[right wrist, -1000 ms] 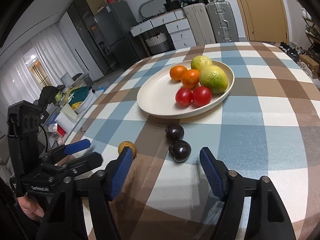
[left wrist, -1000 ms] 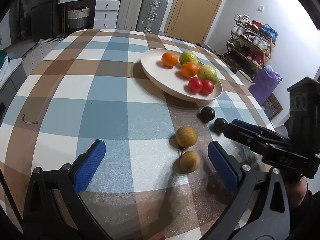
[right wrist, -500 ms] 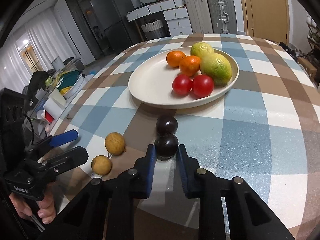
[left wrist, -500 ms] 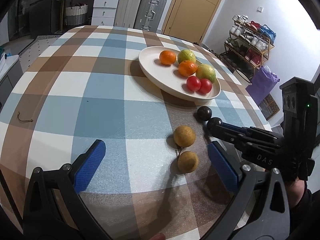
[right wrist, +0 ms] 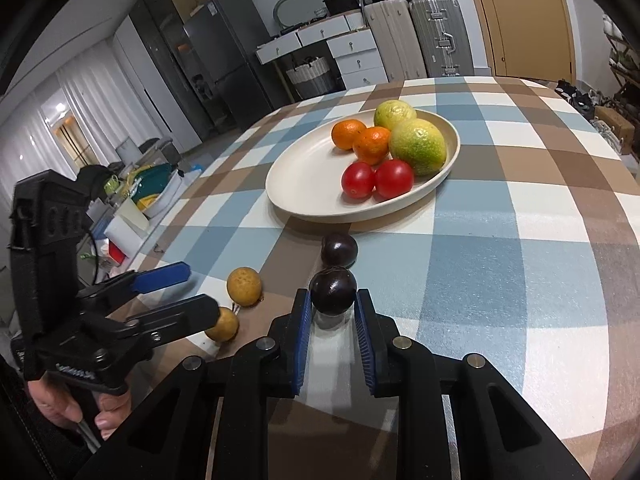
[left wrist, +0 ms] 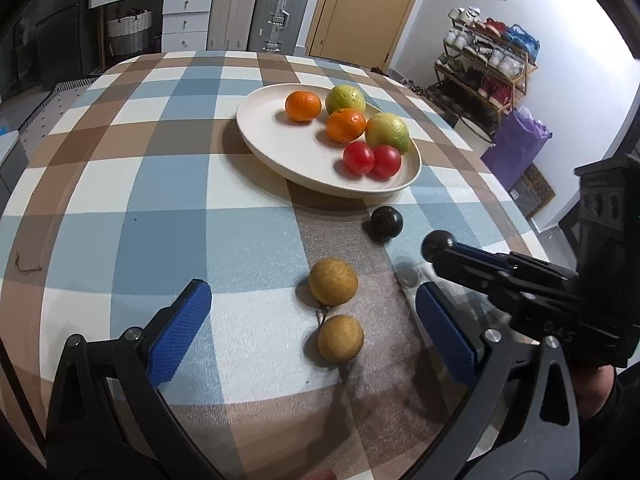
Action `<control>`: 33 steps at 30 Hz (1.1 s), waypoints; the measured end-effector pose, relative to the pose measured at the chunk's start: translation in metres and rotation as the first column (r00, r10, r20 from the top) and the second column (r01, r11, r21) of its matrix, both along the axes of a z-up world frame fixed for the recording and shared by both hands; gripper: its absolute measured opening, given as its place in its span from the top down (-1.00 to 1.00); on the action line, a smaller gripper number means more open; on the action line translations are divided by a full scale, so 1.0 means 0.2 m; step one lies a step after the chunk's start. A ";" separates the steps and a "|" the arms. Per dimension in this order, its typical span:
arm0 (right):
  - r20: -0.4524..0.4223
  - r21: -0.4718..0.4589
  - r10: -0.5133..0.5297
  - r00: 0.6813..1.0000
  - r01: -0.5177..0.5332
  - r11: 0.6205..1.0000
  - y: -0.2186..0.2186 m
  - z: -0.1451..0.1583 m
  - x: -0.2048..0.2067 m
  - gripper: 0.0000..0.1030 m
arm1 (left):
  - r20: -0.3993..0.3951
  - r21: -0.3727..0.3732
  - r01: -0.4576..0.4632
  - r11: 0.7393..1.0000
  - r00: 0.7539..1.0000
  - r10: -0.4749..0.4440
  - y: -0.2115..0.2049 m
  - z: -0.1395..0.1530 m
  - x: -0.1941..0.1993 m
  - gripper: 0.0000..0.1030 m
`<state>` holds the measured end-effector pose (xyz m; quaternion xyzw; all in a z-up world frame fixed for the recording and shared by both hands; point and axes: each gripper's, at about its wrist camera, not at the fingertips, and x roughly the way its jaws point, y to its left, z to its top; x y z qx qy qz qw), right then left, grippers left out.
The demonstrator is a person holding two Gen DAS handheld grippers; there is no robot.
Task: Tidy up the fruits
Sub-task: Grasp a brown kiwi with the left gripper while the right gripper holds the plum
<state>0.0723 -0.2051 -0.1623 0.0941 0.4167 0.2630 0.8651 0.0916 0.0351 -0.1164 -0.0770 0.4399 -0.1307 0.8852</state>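
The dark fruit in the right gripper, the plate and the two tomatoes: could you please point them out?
dark fruit [right wrist: 333,289], right wrist view, its front face.
plate [right wrist: 308,184], right wrist view, bare inner floor.
tomatoes [right wrist: 394,179], right wrist view, the right one's middle.

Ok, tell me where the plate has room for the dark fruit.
The plate is bare on its left half, beside the oranges and tomatoes. Its right half is crowded with fruit up to the green ones.

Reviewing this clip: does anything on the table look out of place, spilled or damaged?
No spill or damage shows. Four fruits lie off the plate: two brown fruits and a dark fruit on the tablecloth, plus another dark fruit clamped in the right gripper. The left gripper is open.
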 end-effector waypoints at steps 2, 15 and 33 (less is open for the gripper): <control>0.005 0.018 0.000 1.000 0.000 1.000 -0.02 0.01 0.00 0.56 | -0.017 0.038 -0.025 0.999 1.000 0.026 -0.01 -0.01 0.03 -0.97; 0.005 0.065 -0.006 1.000 0.006 0.998 -0.10 0.00 -0.04 0.56 | -0.072 0.042 0.003 0.999 0.997 0.000 -0.08 -0.05 0.08 -0.03; 0.035 0.110 0.024 0.999 -0.027 0.994 -0.10 0.06 -0.04 0.56 | -0.075 -0.069 0.064 0.996 0.995 -0.069 -0.07 -0.01 0.12 0.52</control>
